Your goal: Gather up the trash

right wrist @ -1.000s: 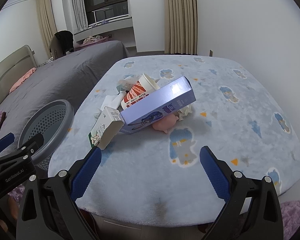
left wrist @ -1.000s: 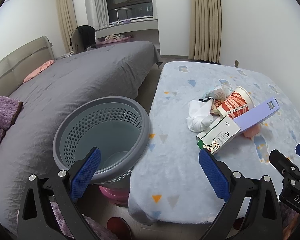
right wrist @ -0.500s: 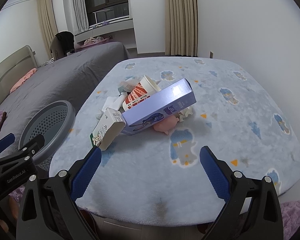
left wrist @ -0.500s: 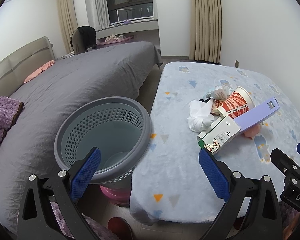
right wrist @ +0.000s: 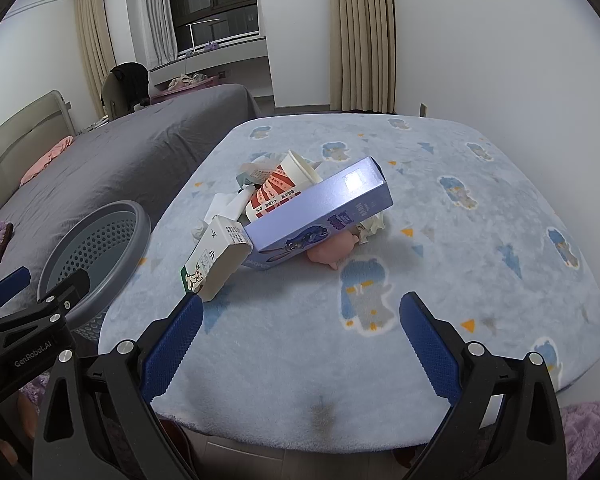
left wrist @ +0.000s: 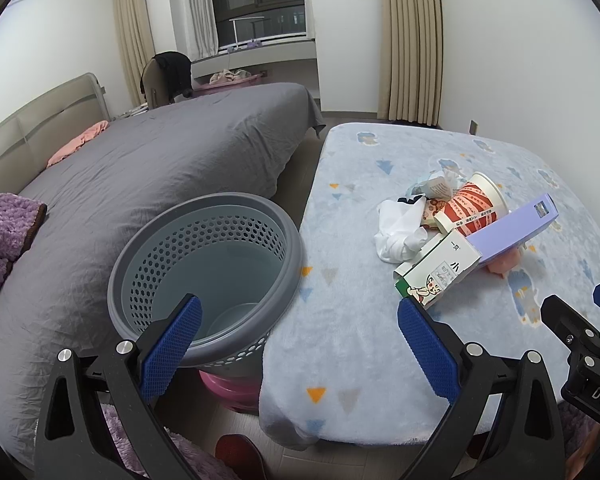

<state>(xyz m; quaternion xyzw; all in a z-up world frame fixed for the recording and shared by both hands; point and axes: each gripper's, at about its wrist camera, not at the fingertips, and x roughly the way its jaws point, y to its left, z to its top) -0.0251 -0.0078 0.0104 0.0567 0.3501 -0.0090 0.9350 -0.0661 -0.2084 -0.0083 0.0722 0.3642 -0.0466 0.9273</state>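
Observation:
A pile of trash lies on the light blue table [right wrist: 460,272]: a white-green milk carton [right wrist: 214,260], a purple box [right wrist: 320,216] leaning over it, a red-white paper cup [right wrist: 280,186], white crumpled tissue [left wrist: 398,232], a pink lump [right wrist: 332,250] under the box. The carton [left wrist: 436,272], box [left wrist: 516,230] and cup [left wrist: 470,208] also show in the left wrist view. A grey perforated basket [left wrist: 208,276] stands left of the table. My left gripper [left wrist: 300,344] is open and empty, over the basket and table edge. My right gripper [right wrist: 300,344] is open and empty, above the table's near part.
A grey bed [left wrist: 140,168] lies left of the basket, with purple blankets [left wrist: 4,232] at its near end. A pink object [left wrist: 228,390] sits under the basket. A wall [right wrist: 520,60] and curtains [right wrist: 362,36] stand behind the table.
Both grippers have drifted slightly forward toward the table and pile; the trash looks a little nearer. Nothing was taken hold of.

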